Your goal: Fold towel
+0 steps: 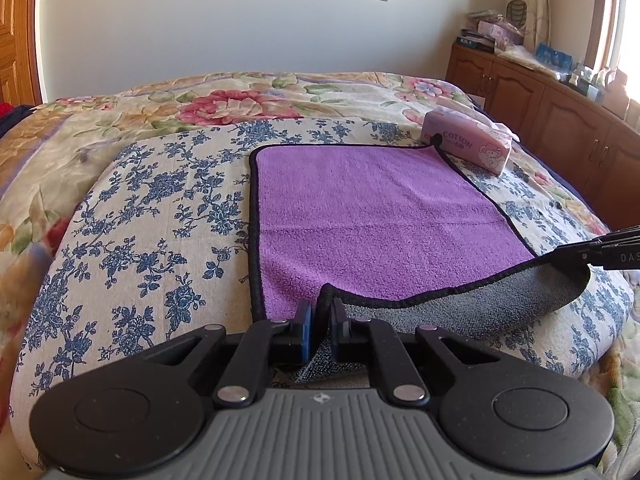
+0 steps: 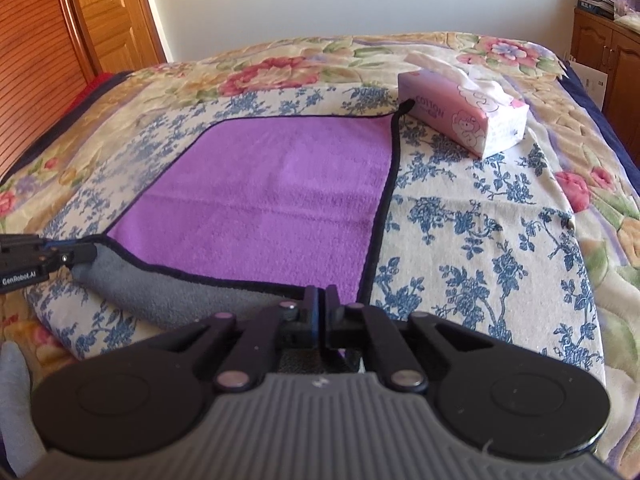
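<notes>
A purple towel [image 1: 368, 216] with black trim and a grey underside lies spread on the flowered bed cover; it also shows in the right wrist view [image 2: 272, 200]. My left gripper [image 1: 322, 312] is shut on the towel's near left corner and lifts it, so the grey underside [image 1: 480, 304] shows. My right gripper [image 2: 322, 300] is shut on the near right corner. Each gripper shows in the other's view, the right one [image 1: 576, 256] and the left one [image 2: 76, 256], both pinching the raised near edge. The far edge lies flat.
A pink tissue box [image 1: 468, 144] marked COTTON sits on the bed touching the towel's far right corner, also in the right wrist view [image 2: 464, 116]. Wooden cabinets [image 1: 560, 104] with clutter stand to the right. A wooden door [image 2: 100, 12] is at the left.
</notes>
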